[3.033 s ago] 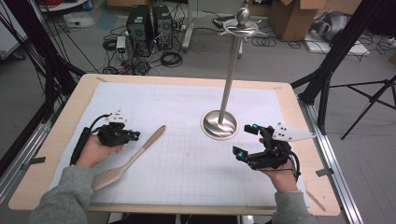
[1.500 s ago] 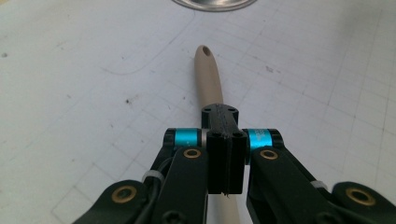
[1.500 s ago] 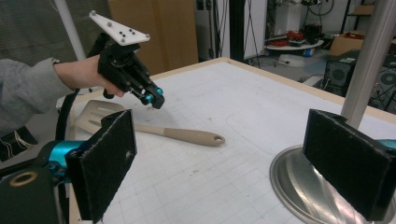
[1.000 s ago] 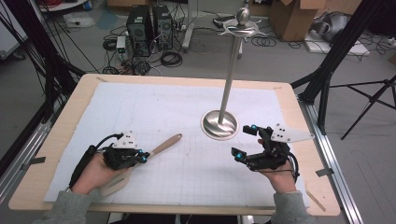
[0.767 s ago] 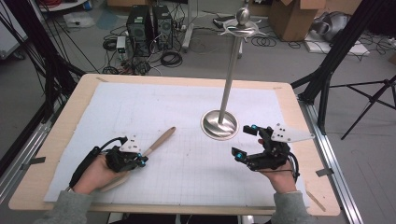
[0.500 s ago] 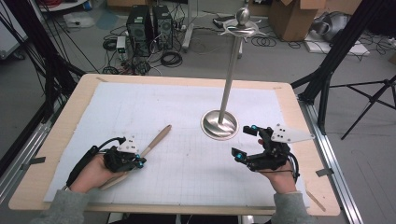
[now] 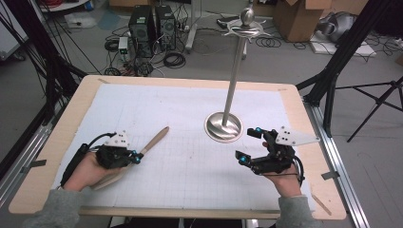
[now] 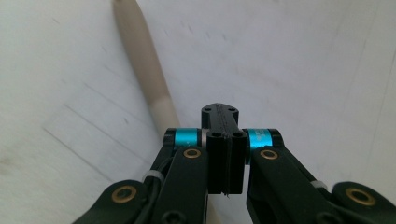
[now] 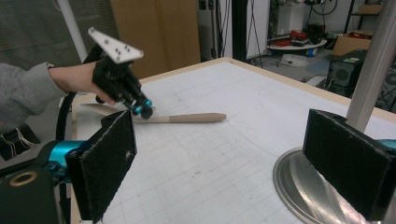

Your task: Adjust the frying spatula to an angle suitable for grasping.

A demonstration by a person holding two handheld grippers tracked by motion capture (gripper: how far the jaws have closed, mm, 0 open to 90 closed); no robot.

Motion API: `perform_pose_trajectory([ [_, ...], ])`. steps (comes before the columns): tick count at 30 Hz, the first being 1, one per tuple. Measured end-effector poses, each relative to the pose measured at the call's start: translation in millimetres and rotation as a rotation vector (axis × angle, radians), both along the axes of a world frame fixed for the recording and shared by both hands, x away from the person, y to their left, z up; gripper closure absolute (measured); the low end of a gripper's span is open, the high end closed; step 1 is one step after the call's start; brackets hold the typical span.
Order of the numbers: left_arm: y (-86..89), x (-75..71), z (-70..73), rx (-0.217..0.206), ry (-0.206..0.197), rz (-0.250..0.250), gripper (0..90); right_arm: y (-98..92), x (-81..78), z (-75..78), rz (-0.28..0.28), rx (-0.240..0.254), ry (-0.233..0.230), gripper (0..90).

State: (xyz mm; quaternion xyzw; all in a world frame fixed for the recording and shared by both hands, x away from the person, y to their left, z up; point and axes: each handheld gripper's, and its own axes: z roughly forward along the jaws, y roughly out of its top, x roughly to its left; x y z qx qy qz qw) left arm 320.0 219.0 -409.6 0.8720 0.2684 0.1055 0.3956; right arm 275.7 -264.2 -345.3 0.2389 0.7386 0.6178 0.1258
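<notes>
A wooden spatula [image 7: 154, 140] lies on the white gridded mat, its handle pointing up and right toward the stand. My left gripper [image 7: 138, 156] is shut, and its tip rests on top of the spatula near where the handle meets the blade. In the left gripper view the pads [image 8: 219, 140] are pressed together with nothing between them, and the handle [image 8: 144, 60] runs underneath. My right gripper [image 7: 245, 144] stands open at the right, just in front of the stand's base, with nothing between its pads [image 9: 105, 158]. It looks across at the left gripper [image 9: 142, 109] and the spatula [image 9: 191, 118].
A metal stand with a round base [image 7: 223, 127] and a tall pole [image 7: 235, 71] topped by hooks rises right of centre. The mat [image 7: 190, 161] covers a wooden table [image 7: 309, 142]. Beyond the table's far edge are computers, cables and tripod legs.
The spatula's handle has swung a little toward the far side of the table under the left gripper's tip, and the left hand has shifted slightly left. The right gripper has not moved.
</notes>
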Motion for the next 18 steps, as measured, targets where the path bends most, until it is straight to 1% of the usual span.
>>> perform_pose_trajectory([
  [2,-1.1,11.4,4.2,-0.002,-0.006,0.078,89.7,0.4,1.0,-0.2,0.002,0.000,-0.006,8.4],
  [3,-1.9,18.2,4.6,-0.006,-0.003,0.125,89.7,0.8,1.2,-0.2,0.003,-0.002,-0.007,8.5],
  [4,-2.8,25.5,4.5,-0.009,0.011,0.161,89.7,1.3,1.4,-0.3,0.006,-0.004,-0.007,8.4],
  [6,-5.4,39.2,1.2,-0.024,0.035,0.195,89.7,1.6,1.4,0.1,0.007,-0.004,-0.006,8.4],
  [7,-7.6,45.4,-1.6,-0.028,0.057,0.209,89.7,1.2,1.4,0.1,0.008,-0.001,-0.007,8.4],
  [8,-10.0,50.8,-4.8,-0.024,0.070,0.215,89.7,0.6,1.4,0.2,0.007,0.001,-0.008,8.4],
  [10,-15.1,58.9,-11.3,-0.008,0.092,0.213,89.7,-1.4,1.7,0.3,0.005,0.004,-0.011,8.5],
  [12,-23.8,63.3,-18.5,0.022,0.112,0.190,89.7,-2.7,1.2,0.7,0.005,0.010,-0.006,8.4],
  [13,-27.3,63.1,-19.9,0.038,0.097,0.182,89.8,-3.6,1.0,0.7,0.003,0.011,-0.009,8.5],
  [14,-30.9,63.7,-20.9,0.049,0.093,0.169,89.8,-3.8,0.9,0.9,0.003,0.015,-0.009,8.4],
  [15,-32.6,63.8,-21.4,0.048,0.094,0.160,89.8,-4.2,0.5,1.1,0.001,0.015,-0.008,8.5],
  [17,-38.3,62.7,-21.8,0.048,0.091,0.122,89.8,-3.8,0.0,1.2,0.003,0.015,-0.006,8.4],
  [18,-42.4,61.9,-22.2,0.050,0.086,0.090,89.8,-3.4,-0.1,1.2,0.002,0.015,-0.007,8.4],
])
